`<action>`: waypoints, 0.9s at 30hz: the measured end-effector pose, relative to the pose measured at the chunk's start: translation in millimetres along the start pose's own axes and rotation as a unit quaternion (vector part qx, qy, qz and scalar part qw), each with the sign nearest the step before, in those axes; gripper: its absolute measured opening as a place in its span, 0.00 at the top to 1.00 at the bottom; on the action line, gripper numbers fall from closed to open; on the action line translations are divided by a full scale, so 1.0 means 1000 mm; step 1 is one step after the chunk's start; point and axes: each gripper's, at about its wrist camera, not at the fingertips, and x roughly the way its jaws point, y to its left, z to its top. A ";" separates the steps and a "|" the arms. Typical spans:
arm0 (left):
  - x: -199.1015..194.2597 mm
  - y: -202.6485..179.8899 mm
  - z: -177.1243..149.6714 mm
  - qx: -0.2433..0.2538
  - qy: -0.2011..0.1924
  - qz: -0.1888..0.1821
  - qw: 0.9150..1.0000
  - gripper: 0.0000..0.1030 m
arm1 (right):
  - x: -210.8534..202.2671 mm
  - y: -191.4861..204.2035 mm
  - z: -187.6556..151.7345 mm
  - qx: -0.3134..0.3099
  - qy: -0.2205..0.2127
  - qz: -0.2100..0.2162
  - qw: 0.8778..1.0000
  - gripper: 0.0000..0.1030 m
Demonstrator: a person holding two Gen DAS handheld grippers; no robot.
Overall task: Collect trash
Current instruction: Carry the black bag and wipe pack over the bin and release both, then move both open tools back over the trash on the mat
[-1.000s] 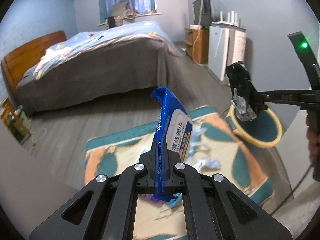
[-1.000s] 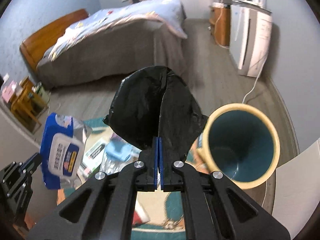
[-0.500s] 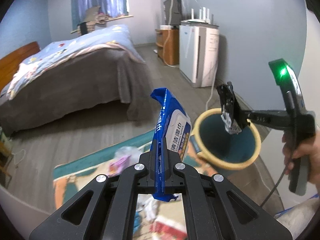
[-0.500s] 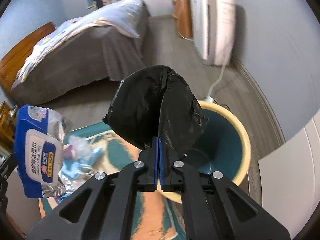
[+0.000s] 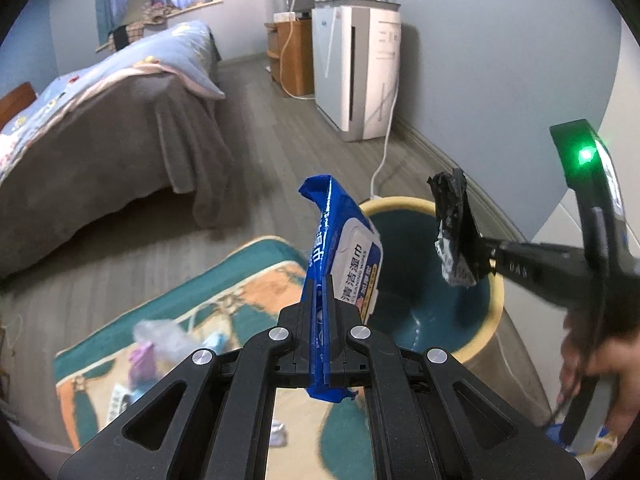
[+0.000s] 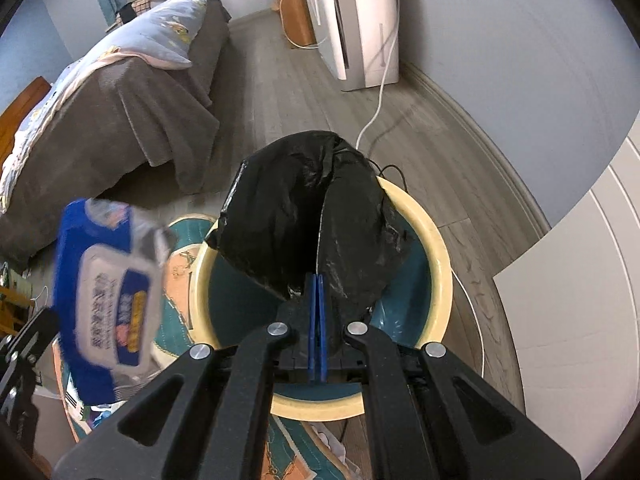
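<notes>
Within a second both grippers had swung from the rug point(image 5: 248, 276) to the bin point(image 6: 434, 240), right gripper point(image 6: 317, 280) clenching the bag point(image 6: 304, 208) over it, left gripper point(image 5: 320, 300) gripping the wipes point(image 5: 352, 252) beside, ready to drop.

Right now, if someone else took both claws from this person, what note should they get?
Left claw: shut on the wipes pack, held upright beside the bin, not yet over its opening.
Right claw: shut on the black bag, held over the bin's mouth.
Done: both pieces are picked up and brought to the bin.
Left: open the right claw to drop the bag, bring the pack over the bin and release it, then go back for the litter on the rug. Those pieces are too blurred to identify.
</notes>
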 end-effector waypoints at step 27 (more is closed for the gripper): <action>-0.033 0.022 0.003 -0.009 -0.075 0.049 0.996 0.14 | -0.011 0.014 0.006 -0.015 -0.040 -0.015 0.999 0.10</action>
